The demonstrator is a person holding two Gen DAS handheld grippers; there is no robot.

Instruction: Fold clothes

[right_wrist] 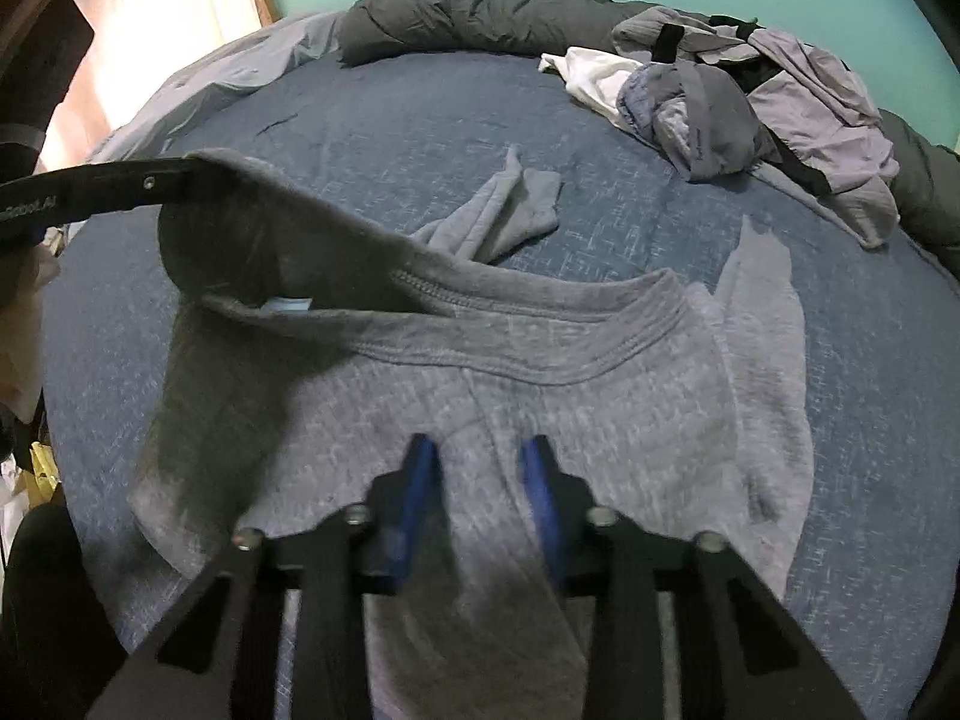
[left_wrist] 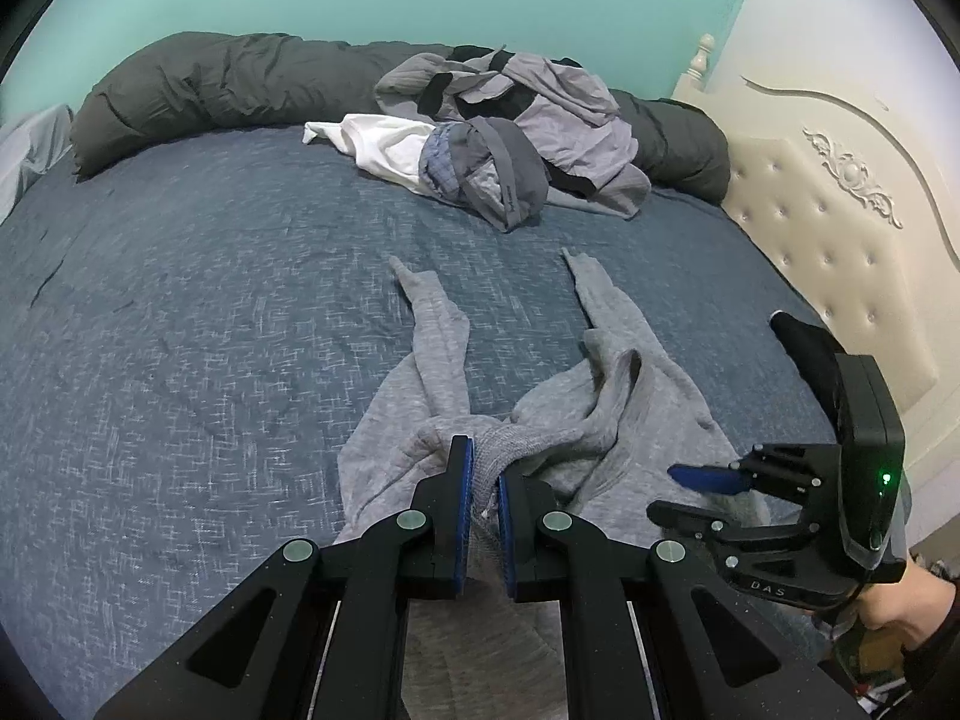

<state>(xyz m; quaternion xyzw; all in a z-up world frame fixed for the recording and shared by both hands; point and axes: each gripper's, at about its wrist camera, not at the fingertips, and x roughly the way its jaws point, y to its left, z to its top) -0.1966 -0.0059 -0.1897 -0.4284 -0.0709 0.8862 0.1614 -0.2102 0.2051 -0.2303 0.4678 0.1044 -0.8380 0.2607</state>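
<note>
Grey knit trousers (left_wrist: 606,396) lie on the blue bed cover (left_wrist: 210,300), both legs stretched away from me. My left gripper (left_wrist: 483,462) is shut on a bunched part of the waistband. In the right wrist view that gripper (right_wrist: 192,171) holds one end of the waistband (right_wrist: 540,354) lifted at the left, so the waist hangs open. My right gripper (right_wrist: 480,456) points down onto the grey cloth just below the waistband. Its blue pads (right_wrist: 420,480) stand apart with cloth between them, and I see no pinch. The right gripper (left_wrist: 669,492) also shows at the right of the left wrist view.
A pile of grey, white and checked clothes (left_wrist: 510,138) lies at the far side of the bed. Behind it a dark rolled duvet (left_wrist: 210,90) runs along the teal wall. A cream padded headboard (left_wrist: 840,210) stands on the right. A hand (left_wrist: 912,606) holds the right gripper.
</note>
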